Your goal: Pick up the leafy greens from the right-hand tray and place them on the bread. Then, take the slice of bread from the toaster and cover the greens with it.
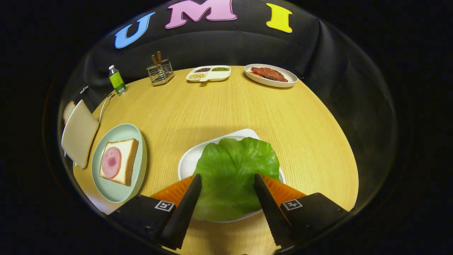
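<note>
Gripper view: the gripper (226, 180) hangs low centre with its jaws apart, straddling the leafy greens (235, 170) on the white tray (189, 161). The leaf looks light, floppy and tear-prone; I'd pinch a near edge fold. At left, the bread (125, 156) with ham waits on its plate (122, 132), toaster (79, 132) beside.

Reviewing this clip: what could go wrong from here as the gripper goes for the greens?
The open gripper straddles the broad lettuce leaf, which lies flat; closing may pinch only a fold, or scrape the white tray. The leaf looks wider than the bread, so it may overhang onto the green plate.
</note>
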`<state>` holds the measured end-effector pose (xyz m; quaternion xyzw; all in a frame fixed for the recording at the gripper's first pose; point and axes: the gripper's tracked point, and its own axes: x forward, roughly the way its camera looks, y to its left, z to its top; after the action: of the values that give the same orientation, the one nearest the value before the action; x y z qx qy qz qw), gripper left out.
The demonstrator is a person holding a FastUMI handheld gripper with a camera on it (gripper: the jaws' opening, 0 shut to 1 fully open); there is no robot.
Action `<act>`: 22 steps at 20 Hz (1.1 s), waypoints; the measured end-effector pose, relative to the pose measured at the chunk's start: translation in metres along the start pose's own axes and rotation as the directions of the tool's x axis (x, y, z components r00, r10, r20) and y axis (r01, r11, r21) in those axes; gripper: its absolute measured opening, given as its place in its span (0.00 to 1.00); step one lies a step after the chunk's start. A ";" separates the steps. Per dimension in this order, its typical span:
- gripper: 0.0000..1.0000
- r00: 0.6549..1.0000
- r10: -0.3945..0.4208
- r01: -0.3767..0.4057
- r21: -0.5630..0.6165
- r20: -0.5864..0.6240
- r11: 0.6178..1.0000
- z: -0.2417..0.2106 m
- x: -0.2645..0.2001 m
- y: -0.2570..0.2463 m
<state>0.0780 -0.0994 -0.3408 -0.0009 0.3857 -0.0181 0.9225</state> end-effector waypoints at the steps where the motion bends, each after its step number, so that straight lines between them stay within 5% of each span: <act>1: 0.94 1.000 0.001 -0.001 -0.002 0.003 1.000 0.000 -0.001 -0.001; 5: 0.90 1.000 0.010 -0.010 -0.004 -0.013 1.000 0.000 0.001 0.000; 6: 0.68 1.000 0.011 -0.011 -0.002 -0.016 1.000 -0.001 -0.001 -0.001; 8: 0.53 1.000 0.017 -0.017 -0.006 -0.021 1.000 0.000 -0.001 -0.002; 16: 0.09 0.997 0.063 -0.062 0.031 -0.044 0.998 0.001 -0.001 -0.009; 22: 0.08 0.994 0.094 -0.093 0.018 -0.055 0.996 0.001 -0.007 -0.005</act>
<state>0.0735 -0.1046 -0.3346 0.0246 0.4109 0.0222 0.9111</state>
